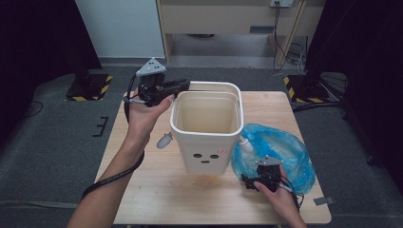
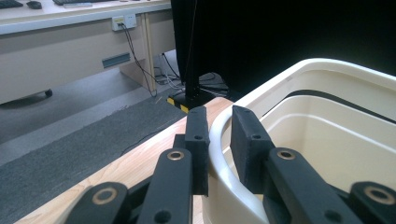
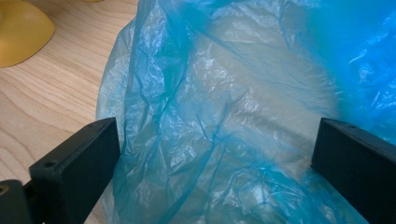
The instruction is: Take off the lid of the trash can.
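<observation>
Between the left tongs' pads: rim of the cream bin (image 2: 219,140), one pad (image 2: 198,140) outside the wall and the other inside, closed narrow onto it.
Left tongs (image 1: 183,86): holding the bin by its far left rim corner, hand raised over the wooden table (image 1: 157,190).
Right tongs (image 1: 250,182): spread wide, nothing pinched; the blue plastic bag (image 3: 224,116) lies loose in the gap, short of both pads as far as the right gripper view shows.
Bag, place: flat and crumpled on the table just ahead of the right tongs, and just beside the bin's right wall (image 1: 273,152).
Bin, place: upright and empty mid-table, to the right of the left tongs.
Risk 1: a one-corner hold on a thin rim may let the bin tip or swing if it is lifted or pushed.
Risk 2: closing the right tongs on thin film may catch a single layer, so that the bag will not open, or may tear it.
Risk 3: slick plastic may slide out of the pads when pulled toward the bin.
Risk 4: the trailing cable (image 1: 111,178) could snag the table edge.
</observation>
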`<state>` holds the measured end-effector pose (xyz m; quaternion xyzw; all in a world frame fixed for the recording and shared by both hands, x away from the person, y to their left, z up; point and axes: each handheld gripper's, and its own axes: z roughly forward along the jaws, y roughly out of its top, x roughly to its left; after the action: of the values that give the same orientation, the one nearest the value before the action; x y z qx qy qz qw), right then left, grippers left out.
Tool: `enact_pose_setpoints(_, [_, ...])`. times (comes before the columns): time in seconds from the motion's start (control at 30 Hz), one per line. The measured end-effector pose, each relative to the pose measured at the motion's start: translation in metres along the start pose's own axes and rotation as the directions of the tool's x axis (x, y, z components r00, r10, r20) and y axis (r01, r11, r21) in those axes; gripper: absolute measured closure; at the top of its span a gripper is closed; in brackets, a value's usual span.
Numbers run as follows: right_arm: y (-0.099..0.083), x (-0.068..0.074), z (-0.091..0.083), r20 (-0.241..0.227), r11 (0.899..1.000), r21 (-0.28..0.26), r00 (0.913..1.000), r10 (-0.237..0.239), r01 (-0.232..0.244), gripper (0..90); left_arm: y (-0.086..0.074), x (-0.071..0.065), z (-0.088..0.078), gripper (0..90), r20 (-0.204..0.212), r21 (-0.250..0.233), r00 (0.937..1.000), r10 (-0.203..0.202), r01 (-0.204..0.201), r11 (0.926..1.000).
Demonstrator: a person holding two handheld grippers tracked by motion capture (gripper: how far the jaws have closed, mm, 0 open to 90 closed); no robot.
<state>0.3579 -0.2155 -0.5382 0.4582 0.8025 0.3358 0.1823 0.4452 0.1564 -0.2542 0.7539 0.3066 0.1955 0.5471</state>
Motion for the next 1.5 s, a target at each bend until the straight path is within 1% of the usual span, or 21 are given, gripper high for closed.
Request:
enact_pose_setpoints(0.1, [0.0,0.0,0.0,0.0,1.0,0.0,1.0,0.0,0.0,1.3,0.002,0.001,-0.001,77.0,-0.004,-0.003,1.0,-0.002,0.002,1.0])
enact_pose_setpoints(0.23, [0.0,0.0,0.0,0.0,1.0,0.0,1.0,0.0,0.0,1.3,0.002,0.002,-0.003,77.0,0.001,-0.009,1.0,-0.009,0.009,0.9999])
enact_pose_setpoints(0.3, [0.0,0.0,0.0,0.0,1.0,0.0,1.0,0.0,0.0,1.3,0.002,0.002,-0.004,77.0,-0.004,-0.015,0.9999,-0.012,0.012,0.9998])
enact_pose_setpoints(0.67, [0.0,0.0,0.0,0.0,1.0,0.0,1.0,0.0,0.0,1.3,0.003,0.006,-0.006,77.0,-0.006,-0.019,0.9999,-0.008,0.008,0.9998])
enact_pose_setpoints(0.93, [0.0,0.0,0.0,0.0,1.0,0.0,1.0,0.0,0.0,1.3,0.004,0.009,-0.014,77.0,-0.018,-0.031,0.9998,-0.008,0.007,0.9995])
enact_pose_setpoints(1.1, [0.0,0.0,0.0,0.0,1.0,0.0,1.0,0.0,0.0,1.3,0.002,0.014,-0.02,77.0,-0.029,-0.038,0.9995,-0.011,0.01,0.9992])
enact_pose_setpoints(1.37, [0.0,0.0,0.0,0.0,1.0,0.0,1.0,0.0,0.0,1.3,-0.002,0.028,-0.035,76.9,-0.055,-0.052,0.9981,-0.027,0.024,0.9984])
enact_pose_setpoints(1.5, [0.0,0.0,0.0,0.0,1.0,0.0,1.0,0.0,0.0,1.3,-0.004,0.033,-0.04,76.9,-0.065,-0.053,0.9974,-0.032,0.028,0.9982])
